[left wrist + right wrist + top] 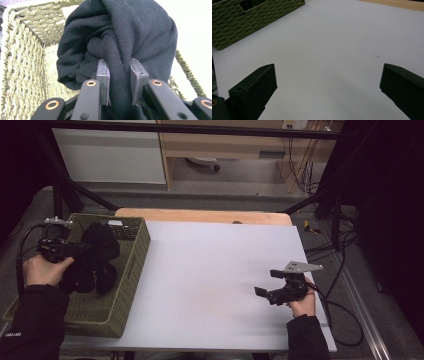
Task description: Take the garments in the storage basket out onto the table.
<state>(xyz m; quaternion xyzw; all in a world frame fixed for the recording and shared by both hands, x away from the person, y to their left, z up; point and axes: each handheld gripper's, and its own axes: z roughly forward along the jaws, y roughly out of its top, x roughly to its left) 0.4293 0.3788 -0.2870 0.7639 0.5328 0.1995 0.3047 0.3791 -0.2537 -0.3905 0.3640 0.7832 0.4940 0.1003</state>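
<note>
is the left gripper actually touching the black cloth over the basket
Touching. The left gripper view shows the left gripper with both jaws pressed against a fold of the black cloth, pinching it above the green woven basket.

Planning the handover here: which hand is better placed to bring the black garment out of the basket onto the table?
Left. The left gripper is already shut on the black garment above the green woven basket. The right gripper sits open and empty over the white table.
</note>
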